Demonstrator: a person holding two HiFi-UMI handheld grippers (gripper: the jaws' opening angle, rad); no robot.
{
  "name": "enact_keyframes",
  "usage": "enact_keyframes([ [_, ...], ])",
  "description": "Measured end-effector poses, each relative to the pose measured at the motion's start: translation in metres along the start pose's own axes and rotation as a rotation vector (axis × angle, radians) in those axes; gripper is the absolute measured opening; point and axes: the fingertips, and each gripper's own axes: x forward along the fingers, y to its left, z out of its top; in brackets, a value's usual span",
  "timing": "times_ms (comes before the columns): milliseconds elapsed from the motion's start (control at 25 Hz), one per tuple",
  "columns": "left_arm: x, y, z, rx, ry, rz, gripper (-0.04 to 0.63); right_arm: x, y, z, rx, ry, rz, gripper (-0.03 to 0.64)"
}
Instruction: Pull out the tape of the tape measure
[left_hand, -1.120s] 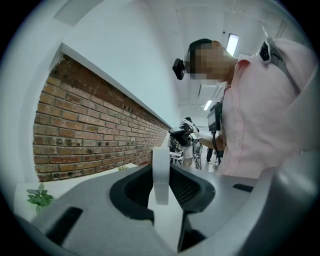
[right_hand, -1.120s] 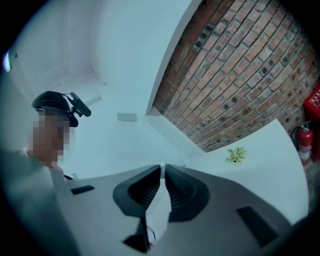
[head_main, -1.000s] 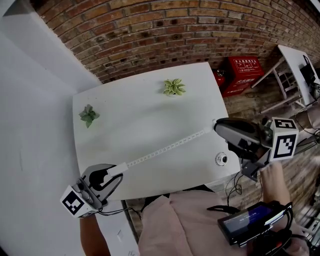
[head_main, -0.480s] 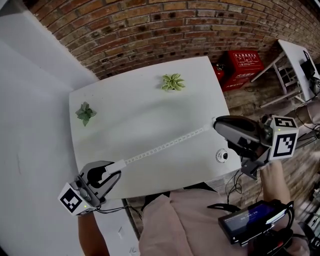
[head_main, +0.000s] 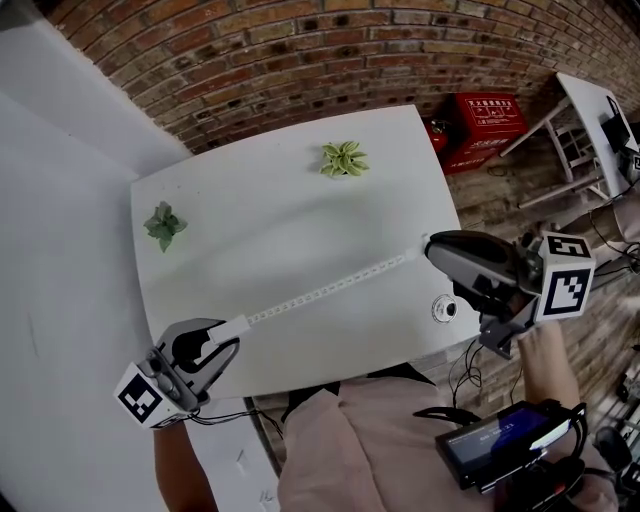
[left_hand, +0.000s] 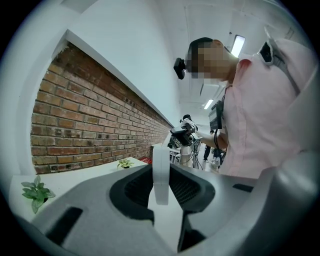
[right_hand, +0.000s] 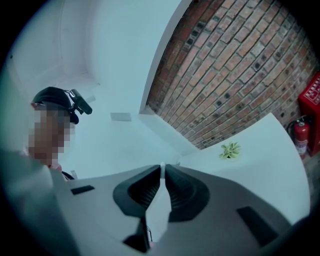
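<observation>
Two matte-grey claws: left claw (head_main: 234, 338) gripping flat white tape measure (left_hand: 161, 172), right claw (head_main: 430, 247) pinching thin tape (head_main: 330, 290)

Setting: lab-style workroom. Evidence: bare brick wall (head_main: 300, 60), white table (head_main: 280, 220), red fire-extinguisher box (head_main: 490, 120) right of the right gripper (head_main: 432, 245) jaws, ceiling strip lights (left_hand: 237, 45).
</observation>
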Motion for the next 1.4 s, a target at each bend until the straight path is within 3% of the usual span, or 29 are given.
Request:
enact_keyframes([
  [1200, 0.018, 0.033, -0.031, -0.072, 0.075, -0.020, 0.104, 0.017, -0.045, -0.014, 0.046, 0.027, -0.052, 0.037],
  [1400, 0.029, 0.054, -0.048, -0.095, 0.081, -0.031, 0.104, 0.027, -0.071, -0.016, 0.058, 0.036, -0.070, 0.037],
])
